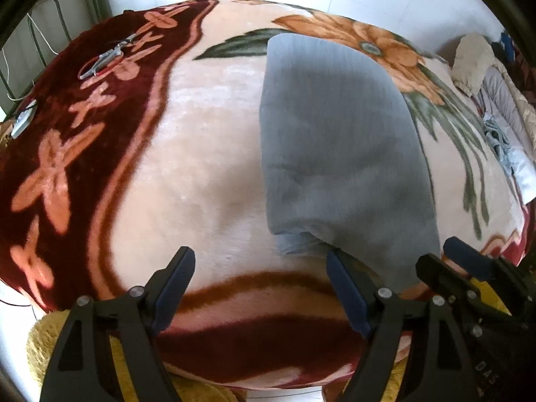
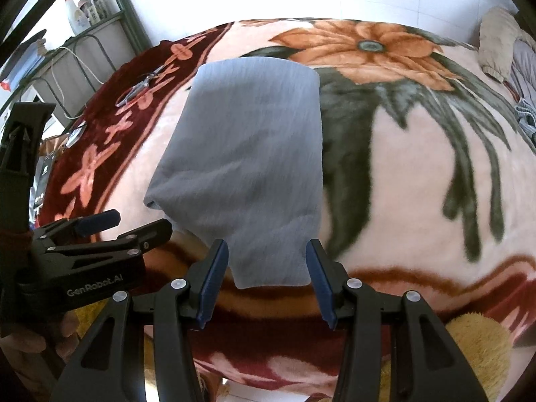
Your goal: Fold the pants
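The grey pants (image 2: 248, 167) lie folded into a compact stack on the flowered blanket (image 2: 418, 167) of the bed, just ahead of both tools. The right hand-held gripper (image 2: 268, 268) hangs over the near hem, jaws apart and clamping nothing, though the hem shows between them. The left hand-held gripper (image 1: 261, 268) stands wide apart and empty just beside the stack's near corner. If another fold is wanted, pinch both near corners evenly, lift low and lay them squarely on the far edge; otherwise smooth the loose layer at that corner.

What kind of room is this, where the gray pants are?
Probably a bedroom. The folded gray pants lie on a plush flowered blanket spread over what looks like a bed, more clothes are piled at its far end, and a metal rack holds bottles.
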